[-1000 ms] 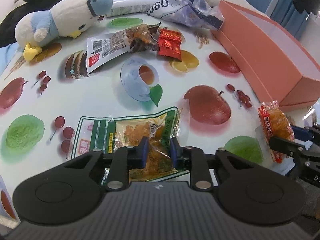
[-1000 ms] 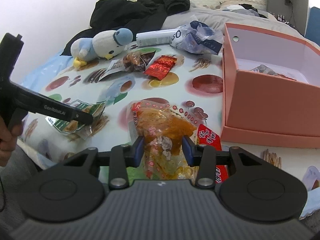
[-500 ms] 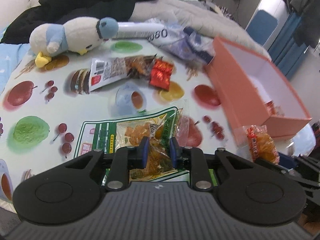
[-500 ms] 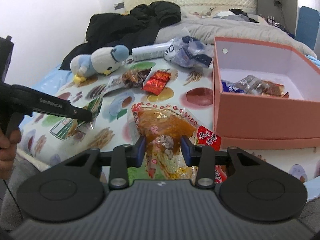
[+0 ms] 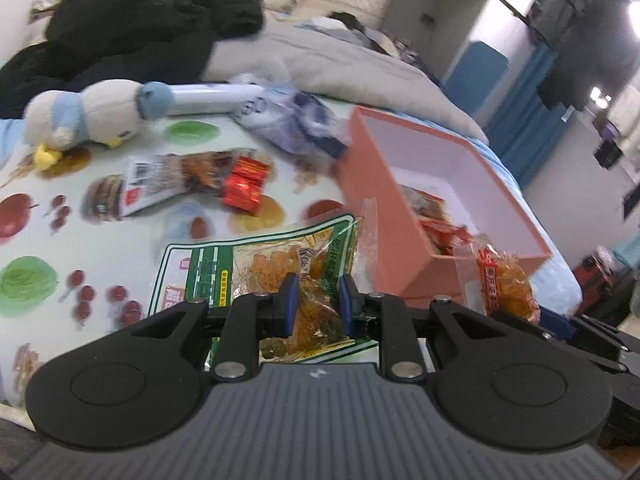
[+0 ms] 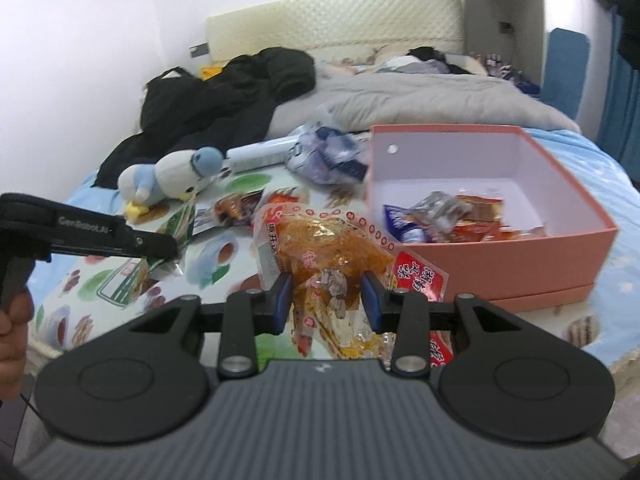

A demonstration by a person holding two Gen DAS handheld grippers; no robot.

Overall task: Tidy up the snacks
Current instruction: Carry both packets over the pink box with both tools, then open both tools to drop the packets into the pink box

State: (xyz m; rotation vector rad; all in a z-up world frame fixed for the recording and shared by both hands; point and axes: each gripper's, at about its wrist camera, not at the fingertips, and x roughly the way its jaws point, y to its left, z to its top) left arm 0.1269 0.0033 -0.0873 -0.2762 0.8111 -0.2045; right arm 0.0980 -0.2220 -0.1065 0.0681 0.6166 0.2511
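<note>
A fruit-printed cloth surface [image 6: 224,256] is seen spread over a bed, with an open salmon-pink cardboard box [image 6: 516,264] on it and a grey duvet [image 6: 420,100] behind the box. Left of the box, the left tool [image 5: 315,300] is pinched on a green-bordered clear snack bag [image 5: 256,268]. In front of the box, the right tool [image 6: 326,300] is clamped on a clear packet of orange-red snacks [image 6: 324,248].

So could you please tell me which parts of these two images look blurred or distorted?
Left wrist view: motion blur smears the plush penguin and pink box, while the left gripper and its green snack bag stay sharp. Right wrist view: mostly crisp, slight smear on the blue wrapper; fisheye bends the headboard.
</note>
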